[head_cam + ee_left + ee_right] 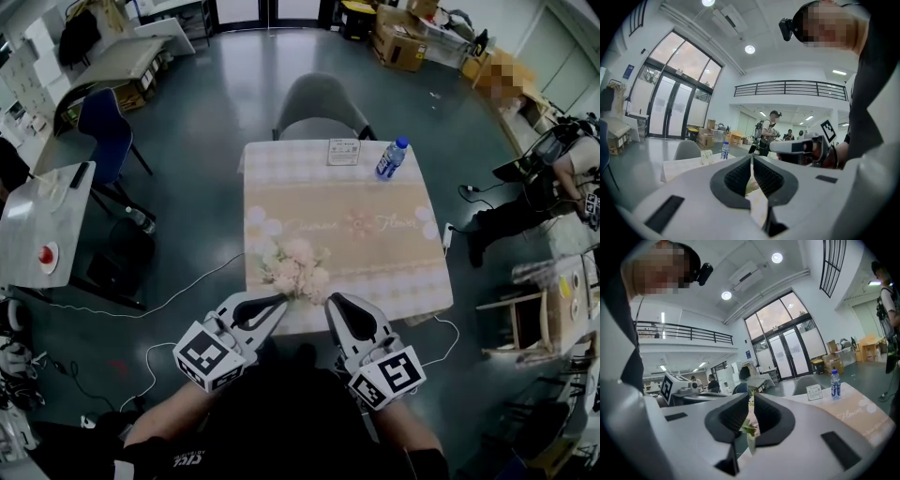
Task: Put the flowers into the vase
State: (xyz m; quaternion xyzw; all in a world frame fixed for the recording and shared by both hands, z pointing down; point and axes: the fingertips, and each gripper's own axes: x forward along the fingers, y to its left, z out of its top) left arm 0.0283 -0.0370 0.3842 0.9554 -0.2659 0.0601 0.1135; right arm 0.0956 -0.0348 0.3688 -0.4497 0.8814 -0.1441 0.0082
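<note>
Flowers [298, 267] at near edge of bench [375, 253], heads toward bench centre, stems toward the person, so the long axis runs roughly near edge to far edge. Left gripper [279, 302] and right gripper [332, 300] are both at that near edge, on either side of the stem end, fingers pointing inward. Left fingers nearly together, thin pale bit of the bunch pinched between them. Right fingers clamped on a stem with a green leaf. Neither hand is nearer, both on it. No vase visible in any view; only a water bottle [391, 158] and a card [343, 152] at bench far edge. Judgement: flowers gripped, vase must be located before placing.
</note>
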